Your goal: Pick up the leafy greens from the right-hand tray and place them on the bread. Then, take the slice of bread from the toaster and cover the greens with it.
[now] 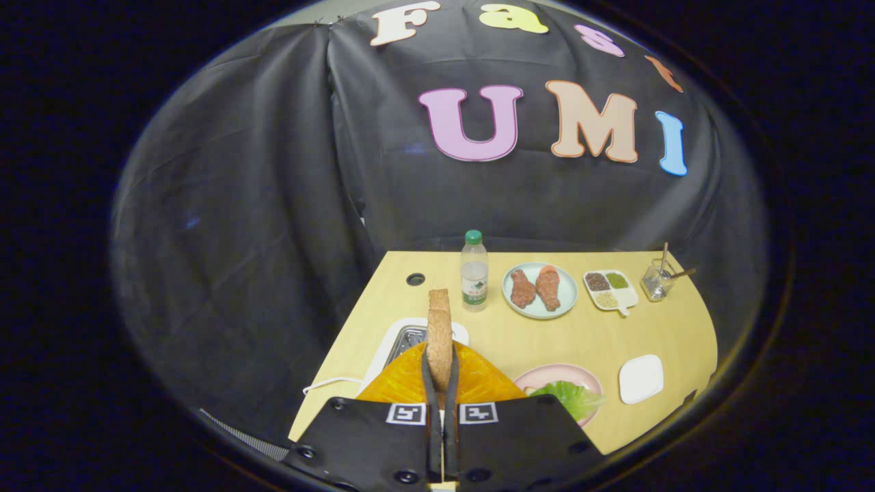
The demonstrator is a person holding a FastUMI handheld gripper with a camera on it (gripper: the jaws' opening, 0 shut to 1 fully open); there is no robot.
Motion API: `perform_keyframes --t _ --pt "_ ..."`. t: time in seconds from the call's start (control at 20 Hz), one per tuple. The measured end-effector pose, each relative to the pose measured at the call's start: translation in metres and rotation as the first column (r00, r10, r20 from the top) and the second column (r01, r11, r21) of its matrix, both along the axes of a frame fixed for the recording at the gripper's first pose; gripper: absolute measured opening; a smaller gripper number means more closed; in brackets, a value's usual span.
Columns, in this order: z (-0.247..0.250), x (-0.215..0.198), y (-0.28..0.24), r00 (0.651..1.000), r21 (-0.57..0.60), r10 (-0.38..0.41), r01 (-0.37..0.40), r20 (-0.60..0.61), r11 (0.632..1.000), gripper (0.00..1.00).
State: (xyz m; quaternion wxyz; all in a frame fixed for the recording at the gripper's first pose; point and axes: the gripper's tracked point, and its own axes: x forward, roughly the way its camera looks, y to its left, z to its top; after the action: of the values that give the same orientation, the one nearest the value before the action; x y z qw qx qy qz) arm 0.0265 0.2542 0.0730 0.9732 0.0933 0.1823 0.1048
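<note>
So the gripper [441,379] sits at the bottom centre of the frame with its two fingers [428,383] pinched tight on a slice of bread [439,335], one finger on each flat face. The slice stands upright on its edge, poking up above the fingertips, held up off the table. Right behind and below it is the toaster [410,338], a white box with a dark metal slot showing just left of the bread. There's an orange, glossy thing [478,383] spread out just ahead of the gripper body, can't really tell what it is from here.

To the lower right of the fingers there's a pink plate [547,374] with the leafy greens [571,396] lying on it; whatever is under the greens is hidden. Just right of that plate sits a small white tray [641,378].

Further back on the wooden table [601,328], around mid-frame: a water bottle [474,272] with a green cap standing upright, then to its right a pale blue plate [564,290] with two drumstick-looking pieces [535,287] side by side, then a little divided dish [610,290] with three fillings, and a glass jar [657,280] with sticks in it at the far right. A white cable [331,383] trails off the toaster toward the lower left.
</note>
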Motion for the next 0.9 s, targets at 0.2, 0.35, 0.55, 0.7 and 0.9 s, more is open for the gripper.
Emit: perform_keyframes --t 0.2,0.35,0.55,0.7,0.9 --pt "0.000 -0.004 -0.034 1.000 -0.019 -0.014 0.015 0.015 1.000 0.04" --pt "-0.013 -0.004 -0.053 1.000 -0.020 -0.014 0.014 0.007 1.000 0.04" --pt "-0.042 0.001 -0.079 1.000 -0.026 -0.013 0.012 -0.025 1.000 0.04" --pt "-0.068 0.004 -0.092 0.998 -0.014 -0.012 0.011 -0.056 1.000 0.04" --pt "-0.104 0.006 -0.103 0.996 0.005 0.000 0.001 -0.094 1.000 0.04"
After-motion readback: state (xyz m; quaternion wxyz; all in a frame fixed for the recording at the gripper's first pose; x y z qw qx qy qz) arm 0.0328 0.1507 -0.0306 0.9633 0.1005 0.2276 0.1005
